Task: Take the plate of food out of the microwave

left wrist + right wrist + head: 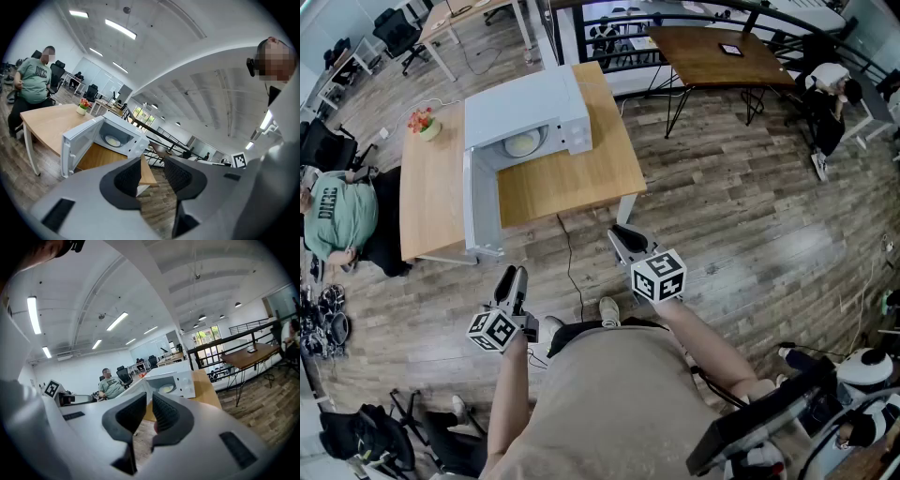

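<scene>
Approach stage. The plate of food [523,143] sits inside the open microwave [546,105] on the worktop [572,178], upper left. The left tongs [511,274] stand apart and the right tongs [622,234] nearly together; both are empty and well short. The next move is probably a reach into the cavity.

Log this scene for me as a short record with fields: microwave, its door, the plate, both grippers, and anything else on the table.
microwave: white, stands on the wooden table
door: swung fully open
plate: inside the microwave, not yet taken out
left gripper: jaws apart, nothing between them, over the floor short of the table
right gripper: jaws nearly together, empty, over the floor short of the table
also on table: small flower pot beside the microwave
</scene>
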A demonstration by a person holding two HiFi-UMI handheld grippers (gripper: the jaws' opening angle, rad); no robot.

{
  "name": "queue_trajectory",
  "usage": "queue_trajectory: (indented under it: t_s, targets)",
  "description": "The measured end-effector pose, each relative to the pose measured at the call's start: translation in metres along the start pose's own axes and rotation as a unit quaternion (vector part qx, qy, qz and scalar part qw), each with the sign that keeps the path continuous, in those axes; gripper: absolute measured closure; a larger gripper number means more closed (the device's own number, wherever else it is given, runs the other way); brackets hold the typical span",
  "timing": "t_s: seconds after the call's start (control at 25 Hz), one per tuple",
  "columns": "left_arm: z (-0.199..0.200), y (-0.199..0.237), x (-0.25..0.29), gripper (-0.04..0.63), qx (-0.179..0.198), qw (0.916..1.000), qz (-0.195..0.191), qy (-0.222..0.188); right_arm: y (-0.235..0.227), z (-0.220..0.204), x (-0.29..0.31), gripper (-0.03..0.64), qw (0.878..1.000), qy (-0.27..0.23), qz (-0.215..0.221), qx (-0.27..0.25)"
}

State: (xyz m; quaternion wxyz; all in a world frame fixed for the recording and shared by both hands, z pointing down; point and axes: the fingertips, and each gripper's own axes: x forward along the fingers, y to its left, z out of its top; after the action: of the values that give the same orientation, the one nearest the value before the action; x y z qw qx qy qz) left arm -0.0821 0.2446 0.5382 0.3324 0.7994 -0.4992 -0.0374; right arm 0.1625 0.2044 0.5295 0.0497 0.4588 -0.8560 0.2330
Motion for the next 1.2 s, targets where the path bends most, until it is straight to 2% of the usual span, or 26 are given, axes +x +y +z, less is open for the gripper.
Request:
queue_trajectory:
  t_s: [0.16,0.4,1.2]
  targets:
    - [0.001,0.000,0.005,0.437,-0.001,1.0000,0.002,-0.003,-0.007,0.000,0.003,0.568,1.000,0.004,-0.001,0.012]
    - [-0.008,-0.001,0.006,0.437,-0.005,1.0000,0.002,0.000,-0.003,-0.005,0.001,0.563,0.998,-0.003,0.029,0.058]
    - [-0.016,-0.003,0.000,0.437,-0.004,0.9998,0.017,-0.003,-0.014,-0.016,-0.006,0.562,0.995,-0.005,0.029,0.093]
